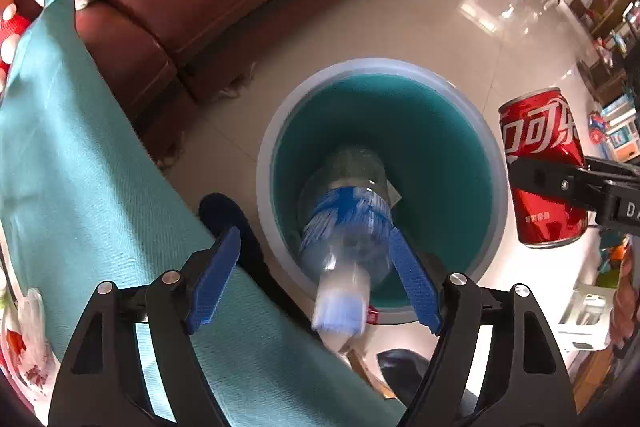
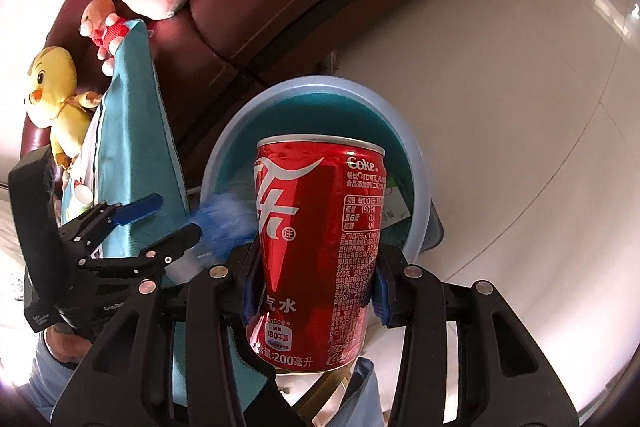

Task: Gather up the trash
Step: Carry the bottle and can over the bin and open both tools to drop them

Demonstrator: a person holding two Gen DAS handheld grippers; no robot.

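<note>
Left hand-held gripper (image 1: 316, 269) splayed wide, blurred water bottle (image 1: 347, 239) dropping over the bin (image 1: 494, 163)! Right hand-held gripper (image 2: 314, 293) clamps the Coke can (image 2: 316, 251); release early, it clips the rim.

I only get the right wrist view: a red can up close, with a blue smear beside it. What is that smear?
Observer: It's the label of a clear plastic bottle, blurred, with its cap end toward the left camera.
Operator: Is the other claw gripping it?
Observer: No. The left gripper is open, its blue fingers spread on either side of the bottle.
Operator: Where does the bottle point?
Observer: Its base points down into the mouth of the bin.
</note>
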